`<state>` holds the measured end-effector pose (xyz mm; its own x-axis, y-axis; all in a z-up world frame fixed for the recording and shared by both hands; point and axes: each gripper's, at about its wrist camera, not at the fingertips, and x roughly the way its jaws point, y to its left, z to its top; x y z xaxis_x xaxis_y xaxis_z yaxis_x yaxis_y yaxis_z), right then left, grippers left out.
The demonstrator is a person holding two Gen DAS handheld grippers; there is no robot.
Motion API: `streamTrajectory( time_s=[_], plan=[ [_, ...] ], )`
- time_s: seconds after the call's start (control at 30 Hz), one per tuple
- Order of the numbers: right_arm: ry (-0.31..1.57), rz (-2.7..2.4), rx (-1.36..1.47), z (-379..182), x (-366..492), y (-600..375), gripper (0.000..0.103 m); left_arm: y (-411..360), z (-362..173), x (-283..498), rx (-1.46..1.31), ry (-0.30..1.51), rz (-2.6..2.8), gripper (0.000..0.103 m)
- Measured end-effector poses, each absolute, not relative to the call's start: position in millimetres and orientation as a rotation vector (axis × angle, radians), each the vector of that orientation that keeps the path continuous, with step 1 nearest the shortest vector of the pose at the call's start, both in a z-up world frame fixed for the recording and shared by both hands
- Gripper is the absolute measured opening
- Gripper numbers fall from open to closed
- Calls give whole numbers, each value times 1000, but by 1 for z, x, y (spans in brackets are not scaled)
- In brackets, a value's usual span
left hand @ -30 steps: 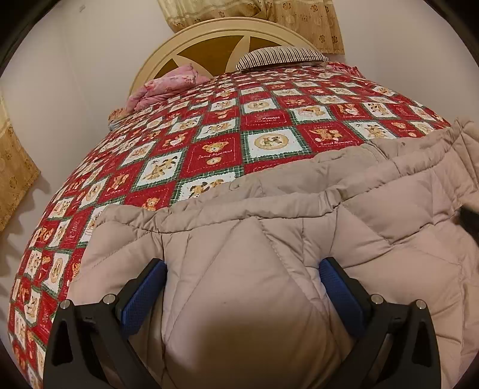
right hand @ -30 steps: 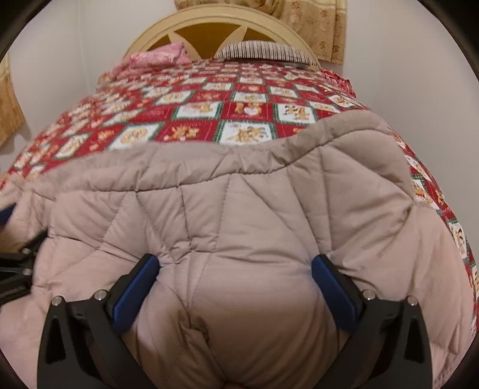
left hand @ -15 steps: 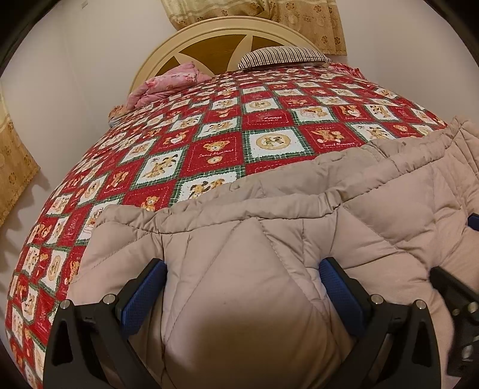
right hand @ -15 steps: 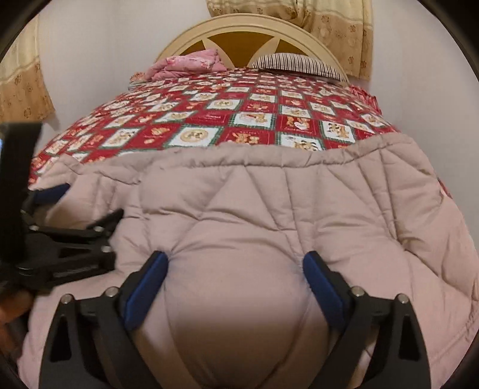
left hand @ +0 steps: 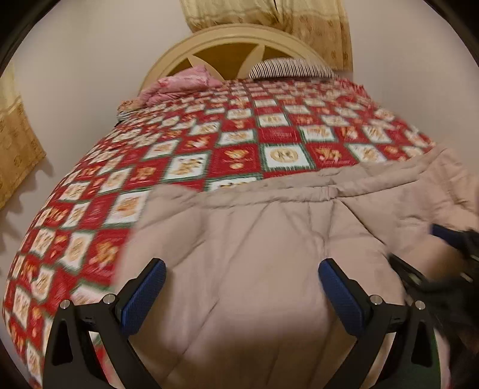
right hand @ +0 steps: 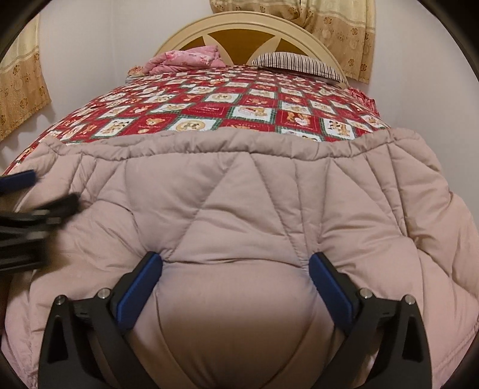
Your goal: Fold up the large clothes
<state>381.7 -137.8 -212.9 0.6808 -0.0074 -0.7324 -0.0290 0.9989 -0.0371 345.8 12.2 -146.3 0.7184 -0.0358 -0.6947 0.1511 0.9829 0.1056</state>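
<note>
Padded beige coat [right hand: 239, 209] is spread over the near end of the bed, on top of the red patchwork bedspread [left hand: 209, 143]. Its gathered hem [right hand: 209, 146] is seen as a wrinkled band running across the bed, with the quilted body bulging toward the cameras.

In the right wrist view a thick bulge of the coat is held between the blue pads [right hand: 140, 293] of the right gripper [right hand: 236, 287] — the fabric is pulled into creases at both fingertips, so the fingers are set wide but are pressed against the padding on both sides. The left gripper [right hand: 27, 206] is seen blurred at the left edge of this view, over the coat's left part.

In the left wrist view the left gripper [left hand: 242, 293] is spread wide, with coat fabric lying between its blue pads [left hand: 143, 299]. Whether the padding is really pinched there cannot be told, since the picture is blurred and no creases are seen at the tips. The right gripper [left hand: 449, 254] appears dark and blurred at the right edge.

Further back, a pink folded cloth [right hand: 185, 61] and a striped pillow [right hand: 299, 64] are placed at the head of the bed, against the cream arched headboard [right hand: 239, 27]. Beige curtains [right hand: 338, 33] are hung on the wall behind — another one is seen at the left.
</note>
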Motion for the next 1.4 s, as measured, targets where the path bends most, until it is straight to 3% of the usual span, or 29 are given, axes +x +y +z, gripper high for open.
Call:
streamTrajectory(
  time_s=[0.17,0.43,0.77,0.83,0.87,0.97,1.07,1.17,1.33,1.4],
  plan=[
    [823,14,-45,-213,383,-137,102,82,-124,262,43,757,-86,102],
    [817,5,-54,-213,381,-137,102,150,-164,174,-338,852,-120,102],
    [797,-7,-52,-211,374,-139,102,128,-200,194,-555,844,-221,102],
    [794,-4,-47,-211,375,-140,102,133,-201,201,-595,822,-211,91],
    [794,-3,-45,-211,375,-140,102,135,-201,202,-611,810,-211,64],
    [790,-1,-42,-211,375,-141,102,132,-185,196,-566,746,-212,53],
    [786,1,-38,-211,374,-141,102,123,-170,193,-524,681,-224,52],
    [784,1,-37,-211,374,-141,102,122,-177,206,-519,725,-171,70],
    [778,0,-34,-210,373,-139,102,130,-201,221,-574,725,-186,72],
    [778,0,-34,-210,373,-139,102,133,-197,221,-596,674,-233,43]
  ],
)
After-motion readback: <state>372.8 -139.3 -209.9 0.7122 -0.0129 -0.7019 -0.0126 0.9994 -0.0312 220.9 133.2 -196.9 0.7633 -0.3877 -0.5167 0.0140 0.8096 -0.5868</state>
